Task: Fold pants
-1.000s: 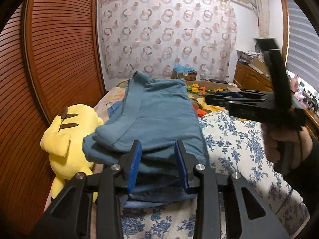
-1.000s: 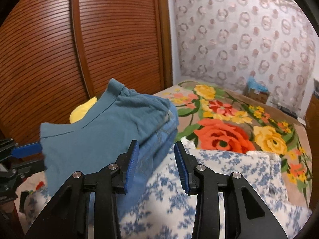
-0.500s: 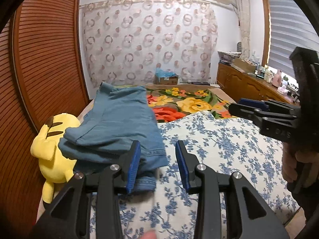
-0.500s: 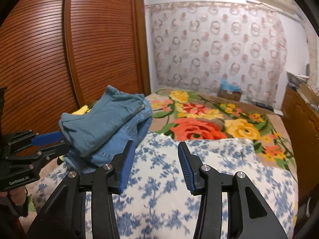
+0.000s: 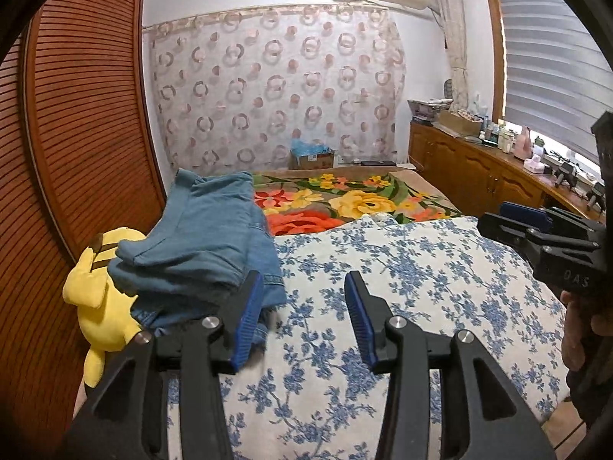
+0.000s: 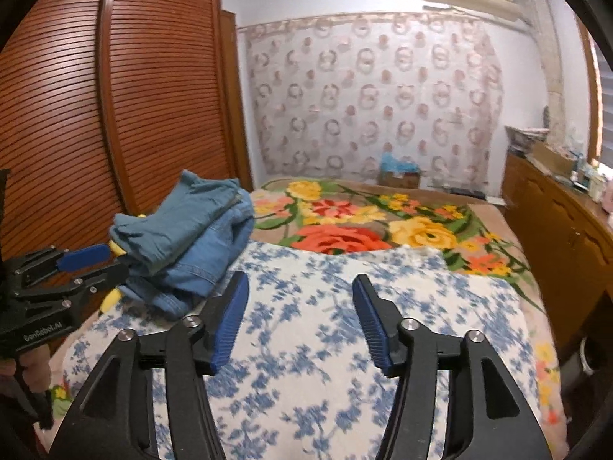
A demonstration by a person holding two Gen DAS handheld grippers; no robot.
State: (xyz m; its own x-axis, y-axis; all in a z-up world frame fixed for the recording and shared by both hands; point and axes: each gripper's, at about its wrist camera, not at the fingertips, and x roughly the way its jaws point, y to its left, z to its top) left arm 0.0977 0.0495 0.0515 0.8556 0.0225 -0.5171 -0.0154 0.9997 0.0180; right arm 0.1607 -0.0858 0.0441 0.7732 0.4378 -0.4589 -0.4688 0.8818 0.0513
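Opening left gripper (image 5: 304, 318): the blue pads are seen parted and widening, with nothing between them; only the blue-flowered quilt (image 5: 402, 268) shows through the gap.
Left gripper contact: the left pad (image 5: 247, 322) is seen in front of the lower edge of the pants; whether they touch cannot be told.
Right gripper (image 6: 299, 318): the jaws are spread wide and opening further; nothing is held, and the quilt (image 6: 306, 306) is seen between the pads.
Right gripper from the left view: it is seen at the right edge (image 5: 536, 241), gripped by a hand (image 5: 578, 329), apart from the pants.
Pants (image 5: 203, 245): a folded blue denim stack is laid on the left side of the bed, partly on the quilt; a lighter fold is on top.
Pants from the right view: the stack (image 6: 187, 237) is seen left of the open jaws, just beyond the left gripper (image 6: 82, 264).
Yellow plush toy (image 5: 99, 299): it is wedged beside the pants, against the slatted wooden doors (image 5: 84, 134).
Floral blanket (image 5: 360, 199): it is spread beyond the quilt.
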